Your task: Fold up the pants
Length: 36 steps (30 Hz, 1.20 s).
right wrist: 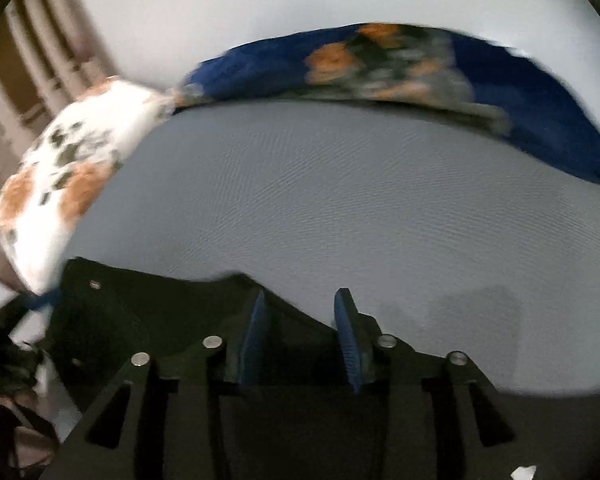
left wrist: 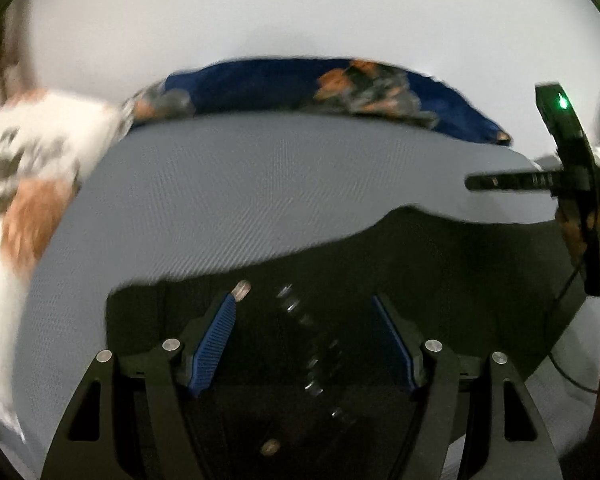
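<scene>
The black pants point(left wrist: 440, 264) lay on the grey bed point(left wrist: 240, 192), directly beneath the left hand-held gripper point(left wrist: 306, 344), long axis toward 3 o'clock, reaching the right hand-held gripper point(right wrist: 300, 340); both jaws stood apart, empty.

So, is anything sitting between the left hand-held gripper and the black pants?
Nothing visible. The left hand-held gripper hangs open directly over the black pants on the grey textured bed sheet. The blue floral pillow and the white floral pillow lie further off, at the sheet's edges.
</scene>
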{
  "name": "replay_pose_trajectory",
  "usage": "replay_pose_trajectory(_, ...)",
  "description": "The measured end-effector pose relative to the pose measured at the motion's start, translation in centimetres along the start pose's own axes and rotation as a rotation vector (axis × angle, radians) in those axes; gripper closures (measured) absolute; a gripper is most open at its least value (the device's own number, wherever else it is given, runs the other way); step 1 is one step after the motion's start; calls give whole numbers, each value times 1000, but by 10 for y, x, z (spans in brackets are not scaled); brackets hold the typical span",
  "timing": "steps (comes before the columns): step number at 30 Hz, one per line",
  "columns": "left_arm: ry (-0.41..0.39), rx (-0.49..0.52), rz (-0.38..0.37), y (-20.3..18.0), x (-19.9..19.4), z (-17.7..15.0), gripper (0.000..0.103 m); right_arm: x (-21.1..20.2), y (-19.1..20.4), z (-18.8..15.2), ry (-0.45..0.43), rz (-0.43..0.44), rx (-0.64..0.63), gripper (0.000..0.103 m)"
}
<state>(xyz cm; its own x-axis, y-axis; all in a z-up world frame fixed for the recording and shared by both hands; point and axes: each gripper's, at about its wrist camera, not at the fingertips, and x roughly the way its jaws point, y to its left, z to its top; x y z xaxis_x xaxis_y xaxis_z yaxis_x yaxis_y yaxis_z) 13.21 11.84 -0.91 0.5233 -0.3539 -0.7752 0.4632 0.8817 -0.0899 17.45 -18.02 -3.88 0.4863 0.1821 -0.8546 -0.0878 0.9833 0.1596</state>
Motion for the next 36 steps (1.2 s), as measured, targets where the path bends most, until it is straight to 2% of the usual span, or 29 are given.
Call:
replay_pose_trajectory(4, -1, 97, -64, -29, 24, 19, 33, -22, -28, -38, 11, -131, 51, 66)
replay_pose_trajectory(9, 43, 118, -159, -69, 72, 37, 34, -22, -51, -67, 34, -179, 143, 66)
replay_pose_trajectory(12, 65, 128, -190, -89, 94, 44, 36, -15, -53, -72, 43, -181, 176, 66)
replay_pose_trajectory(15, 92, 122, -218, -100, 115, 51, 43, -7, -54, -70, 35, -181, 197, 66)
replay_pose_trajectory(17, 117, 110, -230, -102, 127, 54, 48, 0, -55, -67, 40, -189, 215, 66)
replay_pose_trajectory(22, 178, 60, -238, -96, 161, 57, 54, 11, -52, -63, 10, -273, 177, 67)
replay_pose_trajectory(28, 169, 70, -252, -93, 166, 55, 54, 18, -56, -56, -2, -300, 173, 65)
replay_pose_trajectory(33, 154, -44, -359, -71, 151, 62, 54, 16, -58, -56, -5, -282, 193, 63)
replay_pose_trajectory(36, 119, -30, -354, -67, 142, 66, 54, 13, -62, -59, -18, -257, 221, 63)
